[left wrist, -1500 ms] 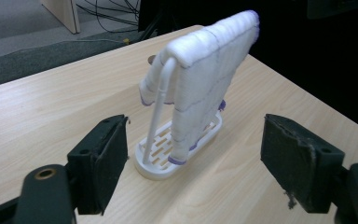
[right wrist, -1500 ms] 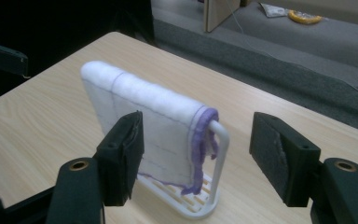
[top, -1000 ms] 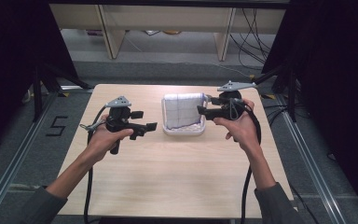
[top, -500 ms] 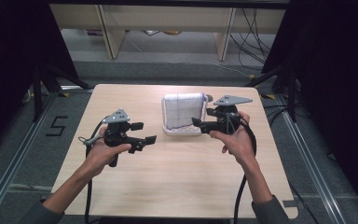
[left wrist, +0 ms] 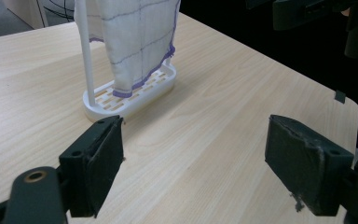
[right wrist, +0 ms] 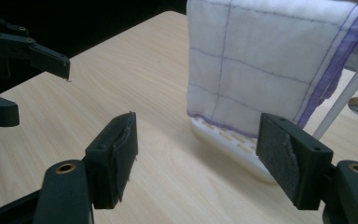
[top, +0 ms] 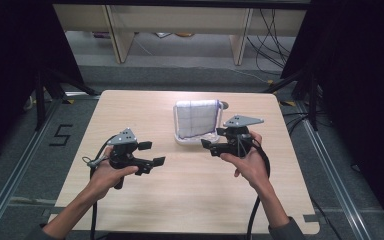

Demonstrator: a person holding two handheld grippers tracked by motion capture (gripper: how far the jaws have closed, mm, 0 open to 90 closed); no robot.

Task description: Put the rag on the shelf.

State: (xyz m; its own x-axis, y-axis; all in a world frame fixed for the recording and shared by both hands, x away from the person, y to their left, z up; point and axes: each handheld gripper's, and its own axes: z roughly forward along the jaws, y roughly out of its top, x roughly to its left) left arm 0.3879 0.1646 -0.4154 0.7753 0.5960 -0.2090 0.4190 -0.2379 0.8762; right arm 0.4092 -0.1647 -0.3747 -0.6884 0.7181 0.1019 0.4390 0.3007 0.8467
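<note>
On the pale wooden counter (top: 190,195) a white slotted drying rack (top: 190,140) stands toward 12 o'clock of centre, with a white cloth with purple grid lines (top: 196,118) draped over its rail. In the left gripper view the cloth's top is cut off by the frame and it hides the rack's far post; only the near upright and the slotted base show. In the right gripper view the cloth covers most of the rack, leaving a strip of base and one slanted post visible.

The left claw (top: 155,164) sits at about 8 o'clock of the rack, well apart from it, jaws spread wide with nothing between them. The right claw (top: 208,146) is just beside the rack's base at its 4 o'clock, jaws also wide apart and empty; whether it touches the base cannot be told.

Bare counter lies open between both claws and toward the near edge at 6 o'clock. The counter's right edge runs close past the right hand (top: 250,162).
</note>
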